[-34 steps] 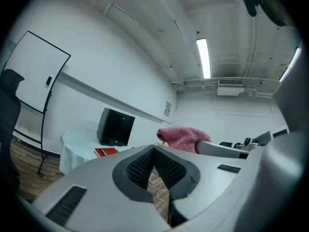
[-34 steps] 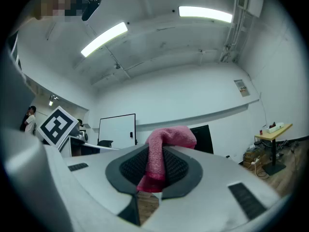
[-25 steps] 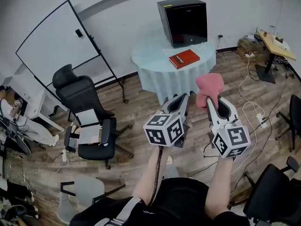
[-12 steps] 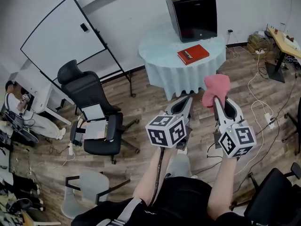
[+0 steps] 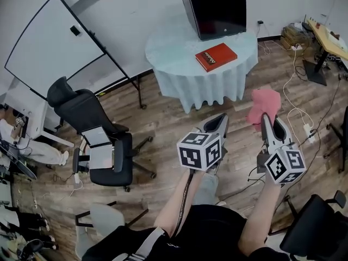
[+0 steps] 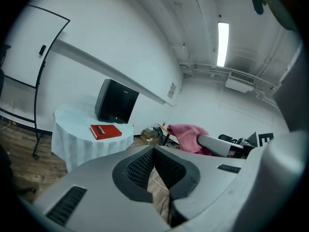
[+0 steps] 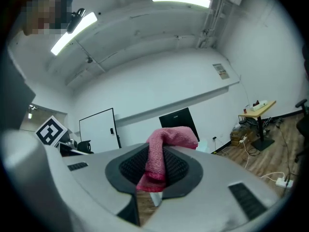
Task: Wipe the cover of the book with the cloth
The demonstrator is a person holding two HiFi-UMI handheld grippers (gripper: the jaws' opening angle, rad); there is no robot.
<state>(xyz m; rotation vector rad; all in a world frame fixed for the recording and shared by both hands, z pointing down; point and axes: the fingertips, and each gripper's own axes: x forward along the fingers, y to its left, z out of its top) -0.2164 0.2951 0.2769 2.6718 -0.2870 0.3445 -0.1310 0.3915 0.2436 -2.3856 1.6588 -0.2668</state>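
A red book (image 5: 216,56) (image 6: 105,131) lies flat on the round table (image 5: 168,53) with the pale cloth cover, in front of a black box (image 5: 216,8). My right gripper (image 5: 265,119) is shut on a pink cloth (image 5: 264,105) (image 7: 164,153), which bunches above its jaws and shows in the left gripper view (image 6: 186,136) too. My left gripper (image 5: 219,122) hangs beside it with its jaws together and nothing in them. Both grippers are held over the wooden floor, well short of the table.
A black office chair (image 5: 95,135) stands at the left with a whiteboard (image 5: 49,45) behind it. Cables and a power strip (image 5: 306,132) lie on the floor at the right. A desk (image 5: 328,37) stands at the far right, and another chair (image 5: 315,227) at the bottom right.
The view has shifted so the table and book sit closer and more to the left. Both grippers keep their hold and spacing; the cloth stays in the right one.
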